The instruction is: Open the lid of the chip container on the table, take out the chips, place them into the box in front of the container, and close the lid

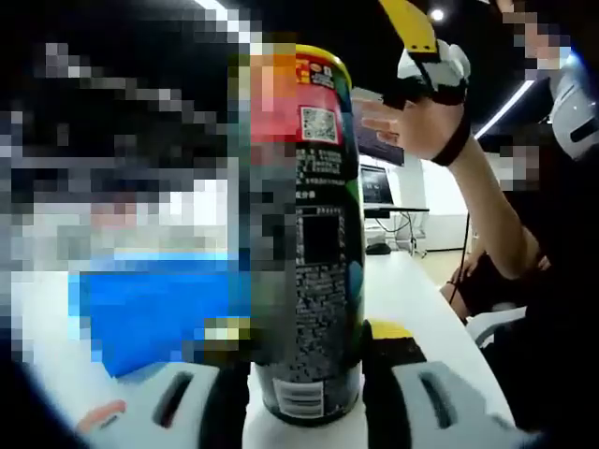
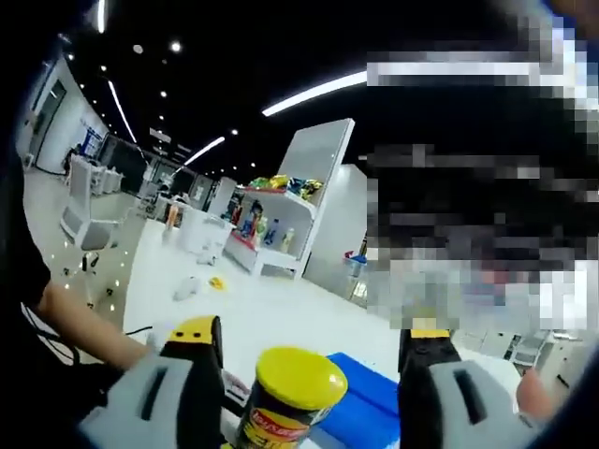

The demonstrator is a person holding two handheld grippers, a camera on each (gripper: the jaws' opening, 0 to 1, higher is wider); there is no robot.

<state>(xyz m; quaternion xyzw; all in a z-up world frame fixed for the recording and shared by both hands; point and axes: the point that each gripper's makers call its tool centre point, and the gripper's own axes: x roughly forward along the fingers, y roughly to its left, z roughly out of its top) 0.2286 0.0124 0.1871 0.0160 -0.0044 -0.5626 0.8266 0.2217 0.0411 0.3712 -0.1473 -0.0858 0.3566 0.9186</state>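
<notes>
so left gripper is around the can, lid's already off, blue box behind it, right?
Not quite: the yellow lid is on the can, as the right gripper view shows. The rest holds: the left gripper has its jaws either side of the can's base, and the blue box sits behind it.

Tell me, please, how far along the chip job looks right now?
Early. The left claw is clamped on the chip container, holding it upright. In hand: the right claw, open, is lined up above the yellow lid, which is on. Left: removing the lid, moving chips into the blue box, and reclosing.
</notes>
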